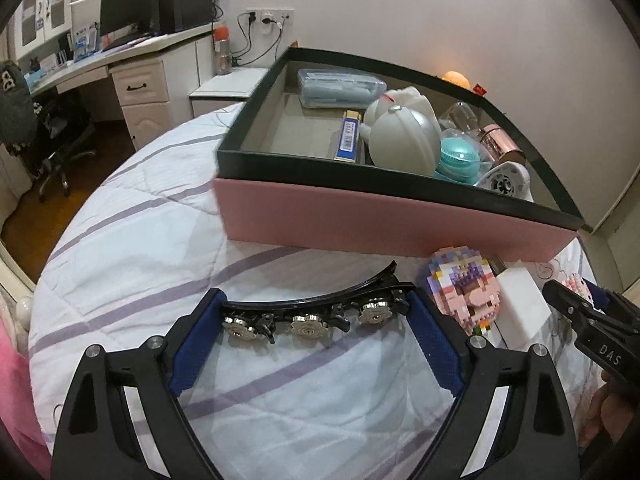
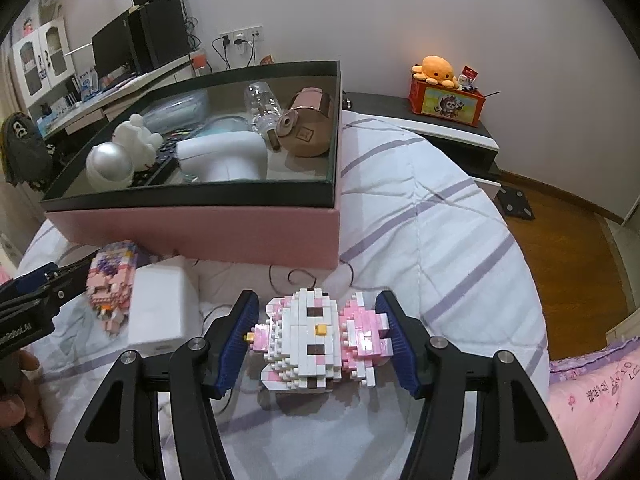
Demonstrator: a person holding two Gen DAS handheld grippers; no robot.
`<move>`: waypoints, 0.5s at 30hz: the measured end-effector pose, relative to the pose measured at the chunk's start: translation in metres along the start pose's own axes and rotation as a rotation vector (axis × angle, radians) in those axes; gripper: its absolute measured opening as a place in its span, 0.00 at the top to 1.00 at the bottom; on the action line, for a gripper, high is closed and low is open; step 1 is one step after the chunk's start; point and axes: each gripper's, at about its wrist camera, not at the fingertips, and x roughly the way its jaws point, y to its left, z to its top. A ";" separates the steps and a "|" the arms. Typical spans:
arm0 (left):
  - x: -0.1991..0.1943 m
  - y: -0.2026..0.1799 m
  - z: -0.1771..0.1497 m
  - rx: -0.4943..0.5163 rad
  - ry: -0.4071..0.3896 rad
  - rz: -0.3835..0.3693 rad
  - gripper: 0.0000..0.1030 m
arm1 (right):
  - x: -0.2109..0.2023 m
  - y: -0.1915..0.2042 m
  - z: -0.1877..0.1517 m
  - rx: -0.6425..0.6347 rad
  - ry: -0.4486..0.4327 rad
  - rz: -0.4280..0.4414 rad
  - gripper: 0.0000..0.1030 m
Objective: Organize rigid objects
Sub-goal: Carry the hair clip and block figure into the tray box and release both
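Both grippers loaded: left gripper (image 1: 316,316) clamps hair clip (image 1: 320,308), right gripper (image 2: 316,336) clamps block cat (image 2: 324,344), bound for box (image 2: 200,232).

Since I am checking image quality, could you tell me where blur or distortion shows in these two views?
Left wrist view: strong fisheye bending of the pink box rim and dark vignette corners; the hair clip is sharp. Right wrist view: the same curvature; the white block looks slightly soft, the brick figure crisp.
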 end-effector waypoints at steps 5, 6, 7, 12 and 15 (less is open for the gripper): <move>-0.024 0.008 -0.004 -0.001 -0.035 0.014 0.11 | -0.018 -0.001 -0.003 0.005 -0.023 0.008 0.40; -0.028 0.010 -0.004 -0.002 -0.041 0.014 0.11 | -0.023 0.000 -0.003 0.005 -0.030 0.013 0.40; -0.033 0.011 -0.004 -0.001 -0.047 0.014 0.11 | -0.026 0.000 -0.002 0.004 -0.035 0.016 0.40; -0.062 0.012 0.004 0.014 -0.098 0.005 0.11 | -0.047 0.011 0.006 -0.014 -0.076 0.035 0.40; -0.076 0.008 0.014 0.031 -0.133 -0.004 0.11 | -0.060 0.022 0.016 -0.030 -0.102 0.059 0.40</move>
